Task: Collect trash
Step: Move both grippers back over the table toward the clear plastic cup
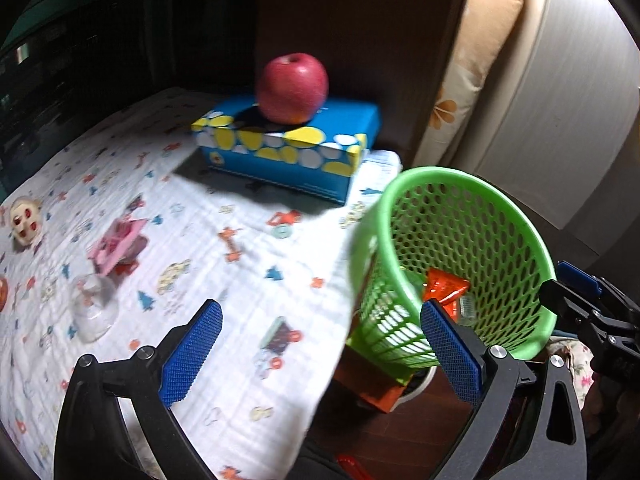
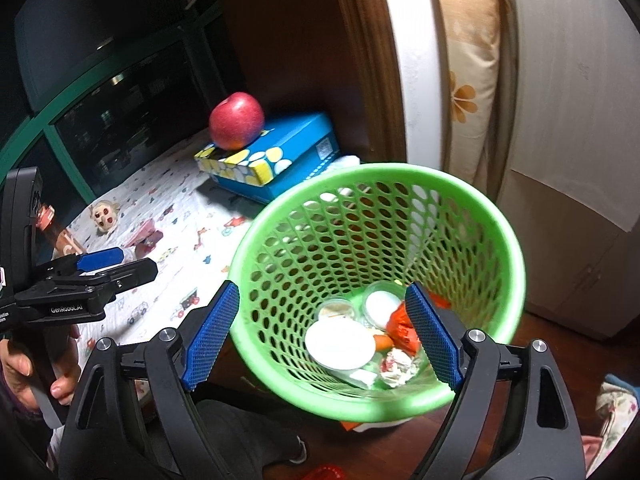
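The room is rather dark, with a strong light that falls from above on a low surface covered by a white cloth with small printed cars and figures. Behind it stands a dark brown wooden panel. At the left is a window with green frame; the glass is black, with some faint reflections. At the right a pale cream cabinet stands, and beside it a cushion with orange flowers is pressed upright. The floor is of reddish dark wood
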`<state>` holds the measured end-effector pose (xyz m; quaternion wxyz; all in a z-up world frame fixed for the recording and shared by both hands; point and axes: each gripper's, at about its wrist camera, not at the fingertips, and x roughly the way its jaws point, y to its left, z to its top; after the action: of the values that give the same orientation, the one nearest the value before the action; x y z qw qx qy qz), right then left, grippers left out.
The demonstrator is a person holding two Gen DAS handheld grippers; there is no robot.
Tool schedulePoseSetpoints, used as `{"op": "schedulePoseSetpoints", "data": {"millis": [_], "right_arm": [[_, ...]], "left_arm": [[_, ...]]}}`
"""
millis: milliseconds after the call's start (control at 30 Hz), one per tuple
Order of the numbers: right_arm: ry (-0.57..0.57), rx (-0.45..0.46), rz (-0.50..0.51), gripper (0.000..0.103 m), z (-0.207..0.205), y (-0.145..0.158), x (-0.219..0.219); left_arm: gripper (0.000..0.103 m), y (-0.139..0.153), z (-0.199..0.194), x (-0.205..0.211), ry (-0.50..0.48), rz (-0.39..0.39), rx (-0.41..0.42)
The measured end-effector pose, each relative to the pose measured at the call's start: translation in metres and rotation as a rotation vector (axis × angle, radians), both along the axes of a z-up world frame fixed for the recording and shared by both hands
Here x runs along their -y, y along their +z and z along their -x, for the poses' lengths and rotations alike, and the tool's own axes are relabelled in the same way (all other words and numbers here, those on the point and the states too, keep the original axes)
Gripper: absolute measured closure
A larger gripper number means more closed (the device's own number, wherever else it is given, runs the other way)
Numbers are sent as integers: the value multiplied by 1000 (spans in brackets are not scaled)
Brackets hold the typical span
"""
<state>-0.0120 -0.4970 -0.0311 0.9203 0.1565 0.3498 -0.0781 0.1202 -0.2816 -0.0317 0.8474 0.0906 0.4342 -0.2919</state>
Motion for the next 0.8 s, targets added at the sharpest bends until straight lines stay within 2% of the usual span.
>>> {"op": "schedulePoseSetpoints", "data": {"millis": [333, 400, 567, 800], "right_arm": [[130, 6, 15, 18, -48, 9, -48], [156, 6, 14, 18, -58, 10, -58], [209, 4, 15, 18, -79, 12, -83], [259, -8, 20, 18, -99, 8, -110]], "left_arm": [[7, 3, -17, -78, 156, -52, 80], [7, 1, -25, -93, 176, -43, 64], [7, -9, -43, -124, 224, -86, 67], [7, -31, -70, -156, 263, -86, 32]]}}
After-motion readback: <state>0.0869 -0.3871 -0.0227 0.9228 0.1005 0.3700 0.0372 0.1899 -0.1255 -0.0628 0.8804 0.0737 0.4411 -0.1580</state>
